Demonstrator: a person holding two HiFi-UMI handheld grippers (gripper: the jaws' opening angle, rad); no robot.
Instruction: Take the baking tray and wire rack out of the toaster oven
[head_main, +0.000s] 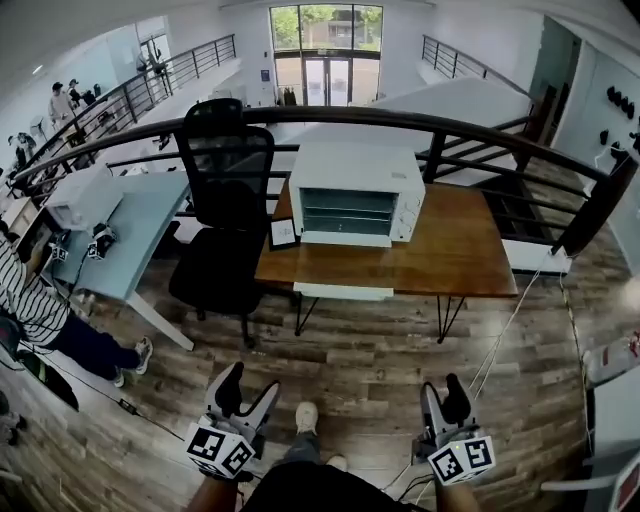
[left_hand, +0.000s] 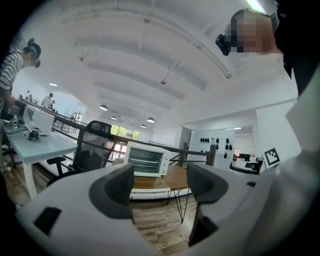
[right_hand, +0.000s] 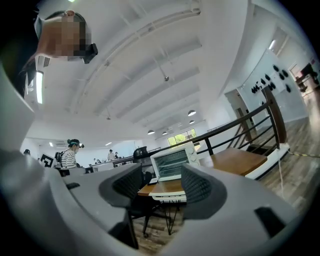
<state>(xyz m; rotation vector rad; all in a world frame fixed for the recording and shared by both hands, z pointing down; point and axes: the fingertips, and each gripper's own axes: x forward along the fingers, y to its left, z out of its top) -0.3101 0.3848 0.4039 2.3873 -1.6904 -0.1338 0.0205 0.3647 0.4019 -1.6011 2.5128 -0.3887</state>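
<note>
A white toaster oven (head_main: 355, 195) stands at the back of a wooden table (head_main: 460, 255), its glass door closed. Horizontal shelves show dimly behind the glass; I cannot tell the tray from the wire rack. Both grippers are held low over the wood floor, well short of the table. My left gripper (head_main: 250, 388) is open and empty, and in the left gripper view the toaster oven (left_hand: 146, 160) shows far off past the left gripper (left_hand: 160, 182). My right gripper (head_main: 443, 392) is open and empty too, with the toaster oven (right_hand: 172, 161) distant beyond the right gripper (right_hand: 161, 182).
A black office chair (head_main: 225, 190) stands at the table's left end, by a small framed picture (head_main: 284, 233). A dark railing (head_main: 400, 118) runs behind the table. A light blue desk (head_main: 135, 225) and a seated person in stripes (head_main: 25, 300) are at the left.
</note>
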